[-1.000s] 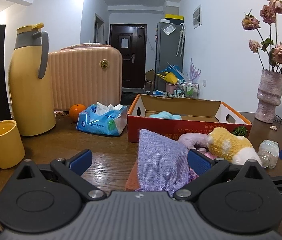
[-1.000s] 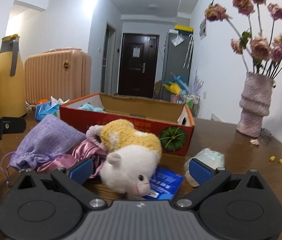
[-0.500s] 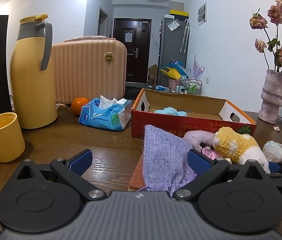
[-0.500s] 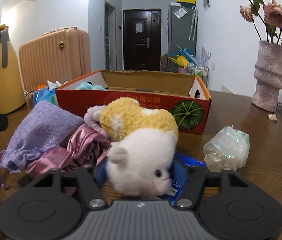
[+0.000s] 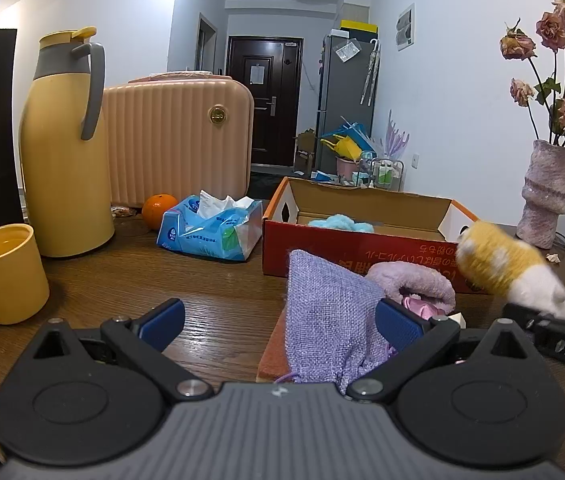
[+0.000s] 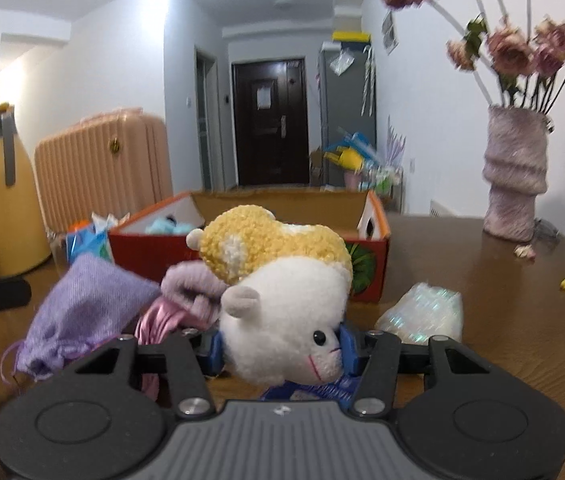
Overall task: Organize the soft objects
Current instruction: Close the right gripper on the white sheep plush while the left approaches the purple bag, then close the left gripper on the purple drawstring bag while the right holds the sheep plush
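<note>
Right gripper [image 6: 280, 350] closing on fluffy yellow-and-white plush hamster [image 6: 282, 296]; blue pads pinch white head, toy seemingly just off wooden table [image 6: 502, 320]. Left gripper [image 5: 278, 320] wide open, empty, beside lilac woven pouch [image 5: 326, 320]. Keep squeeze firm, lift clear of pile, carry over red cardboard box [image 6: 366, 248] rim.

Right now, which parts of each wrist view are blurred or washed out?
Left wrist view: the yellow-and-white plush hamster is motion-smeared; the yellow ceramic mug and orange cardboard box look sharp.
Right wrist view: the dried pink roses and purple woven pouch are soft; ceiling glare is blown out.
</note>
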A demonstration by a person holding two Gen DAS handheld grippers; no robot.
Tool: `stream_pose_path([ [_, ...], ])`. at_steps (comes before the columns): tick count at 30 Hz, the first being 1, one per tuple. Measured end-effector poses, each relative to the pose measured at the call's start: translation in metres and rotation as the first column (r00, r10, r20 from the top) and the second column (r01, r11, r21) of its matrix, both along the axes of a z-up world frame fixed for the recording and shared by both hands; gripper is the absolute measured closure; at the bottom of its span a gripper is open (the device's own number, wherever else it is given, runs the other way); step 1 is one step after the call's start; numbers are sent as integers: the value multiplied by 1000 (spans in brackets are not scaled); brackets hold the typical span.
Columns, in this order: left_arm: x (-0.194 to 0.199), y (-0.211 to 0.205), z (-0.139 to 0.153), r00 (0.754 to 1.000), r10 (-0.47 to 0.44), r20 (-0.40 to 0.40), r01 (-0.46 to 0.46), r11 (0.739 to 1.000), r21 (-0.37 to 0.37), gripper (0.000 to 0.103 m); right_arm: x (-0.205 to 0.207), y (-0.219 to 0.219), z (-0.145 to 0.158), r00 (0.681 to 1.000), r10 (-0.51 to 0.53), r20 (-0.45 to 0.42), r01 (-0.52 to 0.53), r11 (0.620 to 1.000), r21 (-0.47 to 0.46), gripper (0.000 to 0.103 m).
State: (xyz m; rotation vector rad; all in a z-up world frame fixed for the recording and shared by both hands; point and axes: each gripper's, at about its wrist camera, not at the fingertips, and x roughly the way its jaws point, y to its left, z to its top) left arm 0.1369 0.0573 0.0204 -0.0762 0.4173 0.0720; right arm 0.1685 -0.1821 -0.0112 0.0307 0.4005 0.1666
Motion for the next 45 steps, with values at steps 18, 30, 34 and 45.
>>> stream_pose_path([
  [18,11,-16,-14,999,-19,-39,22,998,64,0,-16,-22,17,994,-42,99,41,999,18,51],
  [30,33,-38,-32,993,-61,-106,75,989,130,0,-15,-27,16,995,-50,84,48,998,30,51],
  [34,41,-42,-33,994,-45,-100,60,987,148,0,-13,-26,14,996,-49,74,47,998,29,51],
  [45,64,-33,-34,989,-38,-140,48,997,63,0,-11,-25,11,997,-45,60,44,999,20,51],
])
